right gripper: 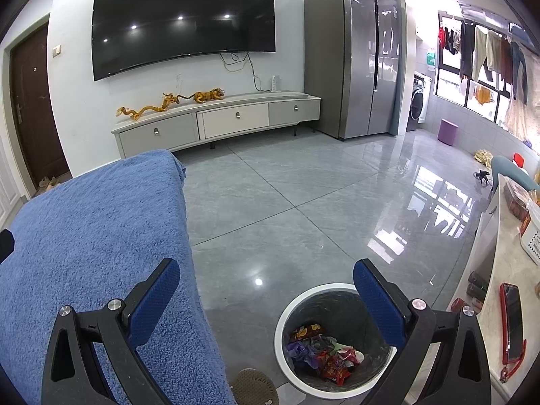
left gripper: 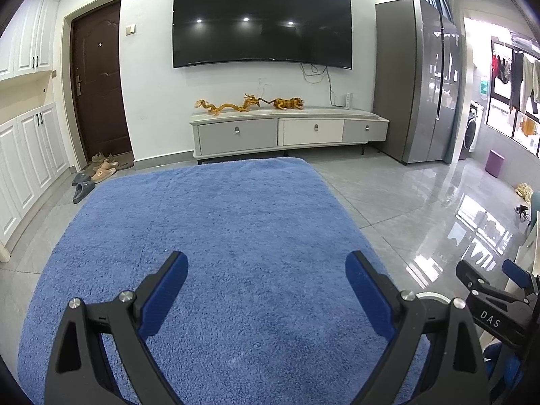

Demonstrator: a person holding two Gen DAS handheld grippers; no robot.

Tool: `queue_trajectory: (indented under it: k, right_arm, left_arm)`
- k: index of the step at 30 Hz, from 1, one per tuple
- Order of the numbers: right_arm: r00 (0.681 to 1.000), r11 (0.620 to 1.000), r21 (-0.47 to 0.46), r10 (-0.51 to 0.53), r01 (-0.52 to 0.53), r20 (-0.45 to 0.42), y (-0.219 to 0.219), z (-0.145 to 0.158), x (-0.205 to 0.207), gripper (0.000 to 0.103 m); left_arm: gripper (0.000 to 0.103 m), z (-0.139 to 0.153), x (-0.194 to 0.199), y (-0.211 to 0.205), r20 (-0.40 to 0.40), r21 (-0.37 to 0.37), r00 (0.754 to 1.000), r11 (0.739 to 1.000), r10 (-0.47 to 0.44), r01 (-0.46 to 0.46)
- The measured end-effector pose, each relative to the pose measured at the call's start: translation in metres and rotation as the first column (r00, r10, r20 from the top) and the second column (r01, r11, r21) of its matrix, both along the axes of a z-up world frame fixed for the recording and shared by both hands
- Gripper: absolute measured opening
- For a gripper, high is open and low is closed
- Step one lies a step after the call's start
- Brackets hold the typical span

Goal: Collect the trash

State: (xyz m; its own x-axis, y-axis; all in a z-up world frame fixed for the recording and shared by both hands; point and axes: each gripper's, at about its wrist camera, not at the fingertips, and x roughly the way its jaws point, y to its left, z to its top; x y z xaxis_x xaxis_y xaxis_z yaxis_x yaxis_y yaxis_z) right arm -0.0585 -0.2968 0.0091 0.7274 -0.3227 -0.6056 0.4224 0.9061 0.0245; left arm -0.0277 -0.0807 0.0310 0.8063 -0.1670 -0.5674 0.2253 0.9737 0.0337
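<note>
A white-rimmed trash bin stands on the grey floor below my right gripper. Inside it lie several crumpled wrappers, red, purple and white. The right gripper is open with nothing between its blue pads, and its right finger overlaps the bin's rim. My left gripper hovers open and empty over a blue fuzzy cloth that covers a table. No trash shows on the cloth. The right gripper also shows at the edge of the left wrist view.
A TV cabinet with toy dragons stands under a wall TV, a grey fridge beside it. At right, a white counter holds a red phone and a basket. A slipper lies near the bin. Shoes sit by the door.
</note>
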Motion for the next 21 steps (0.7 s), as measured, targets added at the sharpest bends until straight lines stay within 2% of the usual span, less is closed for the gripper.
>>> queue_trajectory:
  k: [12,21]
  right_arm:
    - [0.998,0.998,-0.011,-0.063,0.063,0.005,-0.020,0.002,-0.014,0.103]
    - [0.994,0.994,-0.018,-0.104,0.105,0.015,-0.037,0.000,-0.022,0.103]
  left_arm:
    - [0.095,0.005,-0.008,-0.027,0.026,-0.002,0.998,0.999,-0.051,0.051]
    - [0.095,0.006,-0.015,-0.055,0.054,0.032,0.994,0.996,-0.091,0.089]
